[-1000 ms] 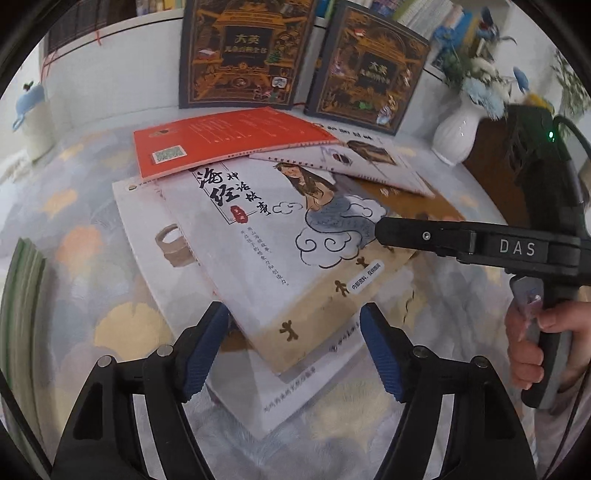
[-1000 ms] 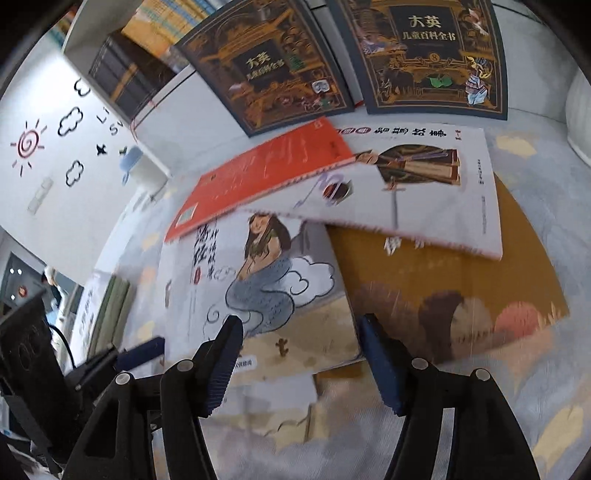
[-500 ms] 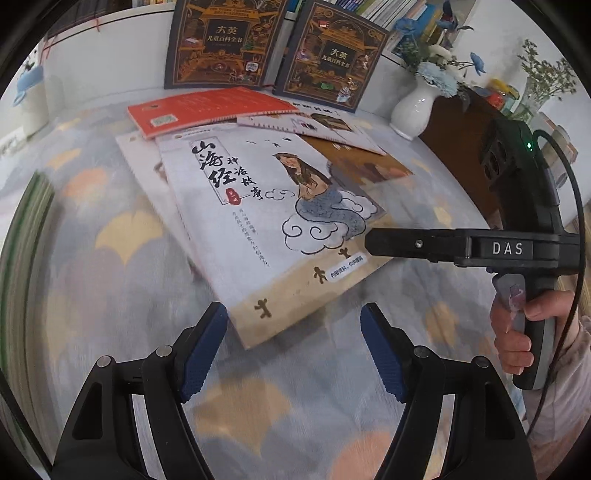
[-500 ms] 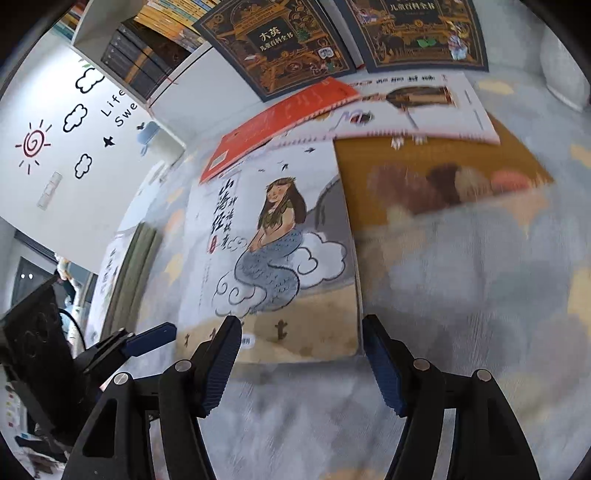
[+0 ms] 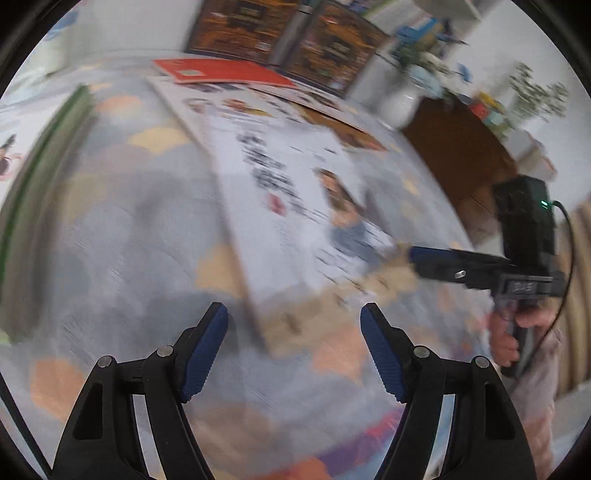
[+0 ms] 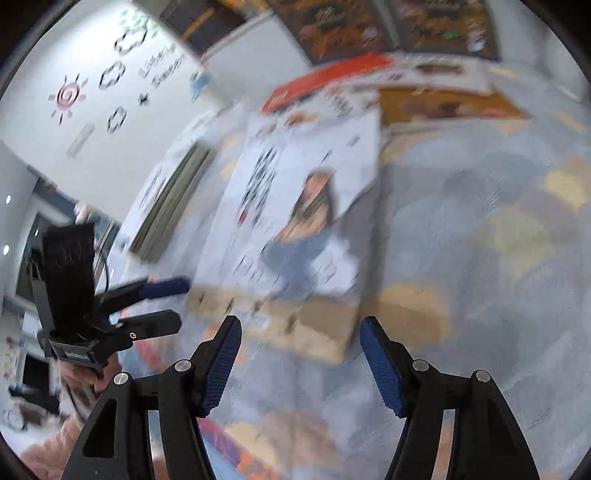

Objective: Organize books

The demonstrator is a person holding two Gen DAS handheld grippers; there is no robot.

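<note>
A white storybook (image 5: 295, 221) with a mermaid figure on its cover lies flat on the patterned tablecloth (image 5: 122, 236), nearest of several loose books. Behind it a red book (image 5: 225, 72) and other titles overlap untidily, while two dark volumes (image 5: 243, 26) lean against the wall. The left gripper (image 5: 293, 325) and right gripper (image 6: 299, 334) both hover just short of the storybook, jaws spread wide and empty. Judging by the scatter, sorting has barely begun; a green-edged stack (image 6: 170, 206) sits at the side.
</note>
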